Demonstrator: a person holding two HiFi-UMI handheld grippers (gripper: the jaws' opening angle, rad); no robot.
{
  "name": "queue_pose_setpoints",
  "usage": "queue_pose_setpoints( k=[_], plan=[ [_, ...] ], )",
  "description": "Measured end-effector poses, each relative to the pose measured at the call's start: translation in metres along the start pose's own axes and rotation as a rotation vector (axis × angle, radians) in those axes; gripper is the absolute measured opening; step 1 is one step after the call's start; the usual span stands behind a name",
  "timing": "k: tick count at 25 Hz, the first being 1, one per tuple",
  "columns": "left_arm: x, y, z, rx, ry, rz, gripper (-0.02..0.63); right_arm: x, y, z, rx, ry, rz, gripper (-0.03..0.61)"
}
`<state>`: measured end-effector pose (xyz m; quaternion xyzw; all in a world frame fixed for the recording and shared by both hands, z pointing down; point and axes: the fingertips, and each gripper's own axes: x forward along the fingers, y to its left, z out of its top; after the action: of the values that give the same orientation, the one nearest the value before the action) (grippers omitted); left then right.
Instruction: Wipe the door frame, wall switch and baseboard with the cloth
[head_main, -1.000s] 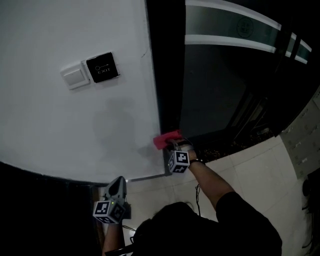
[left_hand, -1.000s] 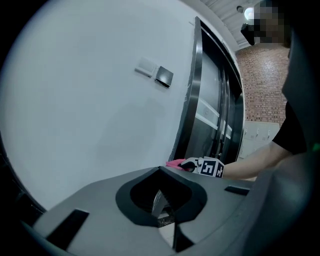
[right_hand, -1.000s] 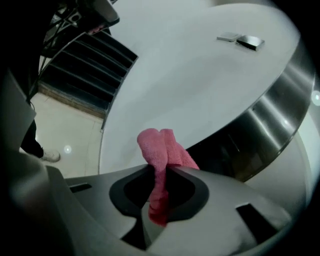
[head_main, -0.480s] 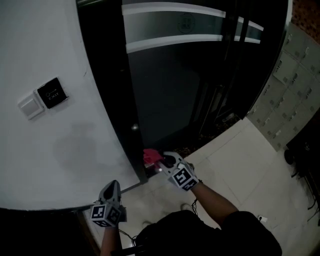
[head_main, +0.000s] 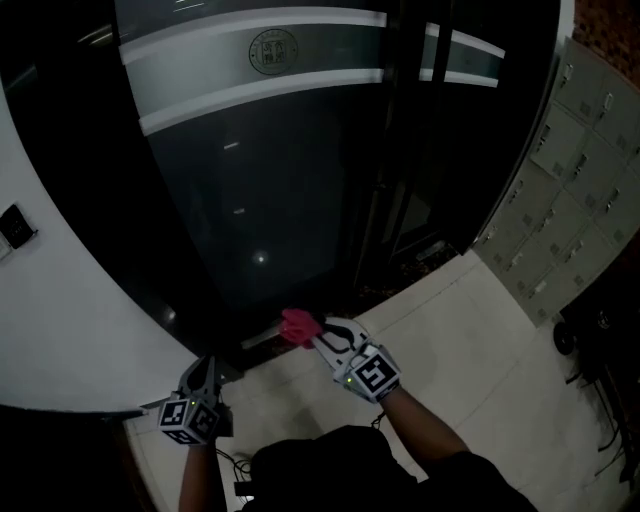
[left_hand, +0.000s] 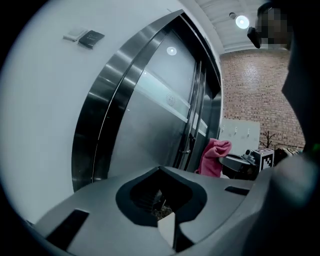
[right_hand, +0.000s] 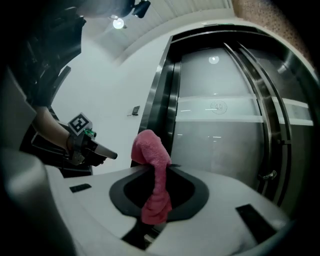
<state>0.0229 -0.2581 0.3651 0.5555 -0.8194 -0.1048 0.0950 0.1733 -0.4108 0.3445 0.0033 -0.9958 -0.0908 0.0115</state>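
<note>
Head view: dim throughout, exposure running low. The dark door glass (head_main: 270, 200) ahead of the right hand-held gripper (head_main: 312, 333) is catching small pinpoint lamp reflections. The white wall (head_main: 70, 300) beyond the left hand-held gripper (head_main: 203, 366) is reading grey. Straight lines are bowing toward the edges.

Left gripper view: fisheye circle, corners going black. The ceiling lamp (left_hand: 242, 21) high above the gripper's right is flaring, and a second bright spot is mirroring in the door glass. The gripper body nearest the lens is blurring softly.

Right gripper view: the same black vignette is closing in. The ceiling lamp, up and left of the gripper, is glaring. The cloth (right_hand: 152, 170) between the jaws is rendering sharp.
</note>
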Motion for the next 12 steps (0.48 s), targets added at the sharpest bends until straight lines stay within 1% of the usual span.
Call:
queue_pose_setpoints(
  k=[3,6,9,10,12],
  plan=[
    [0.021,-0.031,0.005,0.012,-0.023,0.05,0.0,-0.015,-0.033,0.001,-0.042,-0.016,0.074,0.061],
    [0.039,-0.043,0.002,0.029,-0.014,0.092,0.0,-0.007,-0.059,0.006,-0.047,-0.066,0.136,0.061],
    [0.056,-0.033,0.003,0.029,-0.02,0.141,0.0,0.023,-0.076,0.018,-0.056,-0.098,0.201,0.061],
    [0.064,-0.024,0.005,0.024,-0.038,0.166,0.0,0.037,-0.081,0.025,-0.072,-0.107,0.229,0.061],
    [0.081,-0.007,0.014,0.008,-0.089,0.216,0.0,0.066,-0.09,0.04,-0.143,-0.129,0.287,0.061]
  ],
)
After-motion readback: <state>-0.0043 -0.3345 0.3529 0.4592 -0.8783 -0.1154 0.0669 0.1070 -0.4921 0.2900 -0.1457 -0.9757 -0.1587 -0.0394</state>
